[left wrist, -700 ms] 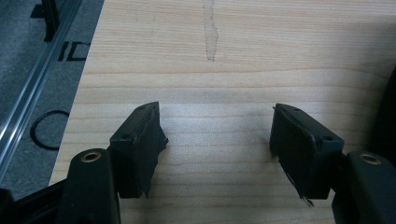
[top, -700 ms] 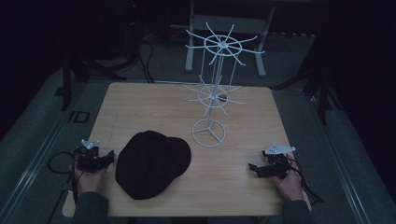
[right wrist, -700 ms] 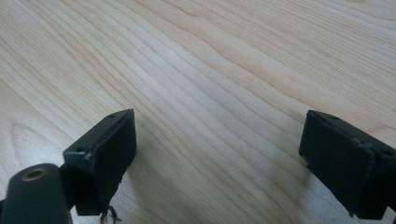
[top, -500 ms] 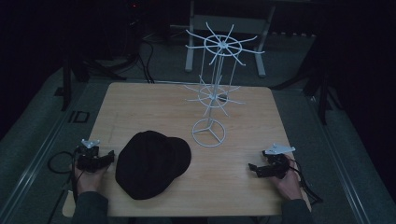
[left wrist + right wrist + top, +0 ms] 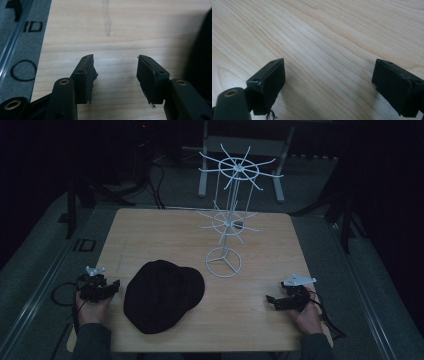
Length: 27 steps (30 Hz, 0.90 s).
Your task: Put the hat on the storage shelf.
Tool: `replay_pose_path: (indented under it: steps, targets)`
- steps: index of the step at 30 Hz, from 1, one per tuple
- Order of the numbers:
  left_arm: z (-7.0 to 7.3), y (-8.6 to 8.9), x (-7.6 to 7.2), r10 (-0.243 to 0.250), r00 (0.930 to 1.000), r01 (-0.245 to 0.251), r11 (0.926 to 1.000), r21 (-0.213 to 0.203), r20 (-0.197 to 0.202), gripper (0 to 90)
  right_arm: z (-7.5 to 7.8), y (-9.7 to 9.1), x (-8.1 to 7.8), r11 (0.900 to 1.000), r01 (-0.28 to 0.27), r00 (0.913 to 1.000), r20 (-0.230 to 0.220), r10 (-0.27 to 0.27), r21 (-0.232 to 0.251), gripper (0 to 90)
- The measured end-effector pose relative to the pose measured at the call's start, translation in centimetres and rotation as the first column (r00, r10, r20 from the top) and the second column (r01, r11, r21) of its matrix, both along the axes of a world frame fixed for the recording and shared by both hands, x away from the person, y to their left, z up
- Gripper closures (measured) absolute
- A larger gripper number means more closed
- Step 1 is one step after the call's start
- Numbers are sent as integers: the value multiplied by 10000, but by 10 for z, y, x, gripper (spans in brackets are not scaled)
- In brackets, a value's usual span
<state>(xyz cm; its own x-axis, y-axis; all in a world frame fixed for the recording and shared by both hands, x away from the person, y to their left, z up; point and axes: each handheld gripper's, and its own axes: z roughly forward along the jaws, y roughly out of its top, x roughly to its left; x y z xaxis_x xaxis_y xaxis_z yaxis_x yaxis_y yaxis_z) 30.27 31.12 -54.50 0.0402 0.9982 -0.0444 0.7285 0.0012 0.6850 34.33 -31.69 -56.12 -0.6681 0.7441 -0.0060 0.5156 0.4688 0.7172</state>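
Note:
A black cap (image 5: 162,294) lies flat on the wooden table (image 5: 150,230), front left of centre. Behind it stands a white wire rack (image 5: 230,220) with two tiers of spokes on a ring base. My left gripper (image 5: 111,286) rests at the table's left edge, just left of the cap, open with nothing between its jaws. In the left gripper view the left gripper (image 5: 115,72) shows bare wood between its jaws, and the cap's dark edge (image 5: 201,55) is at the right. My right gripper (image 5: 271,301) sits near the front right, open and empty; its jaws (image 5: 328,82) stand wide over bare wood.
Grey floor mat (image 5: 45,255) surrounds the table. A cable loop (image 5: 23,70) lies on the mat by the left edge. A metal stand (image 5: 240,150) and cables are behind the table in the dark.

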Motion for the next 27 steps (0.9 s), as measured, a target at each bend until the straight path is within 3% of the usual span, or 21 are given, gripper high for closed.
replay_pose_path:
  steps: [10,19,27]
  targets:
    - [27,-3,4,-821,9959,833,9960,-316,386,481,0,0,-1,10000,75,10000,-8,-75,-1,115]
    - [40,-17,10,-1733,9826,1769,9828,-523,672,469,0,0,-1,10000,90,10000,-11,-90,-1,115]
    - [41,-29,20,-2322,9709,2359,9695,-666,583,474,0,0,-1,9999,119,9999,-7,-119,2,119]
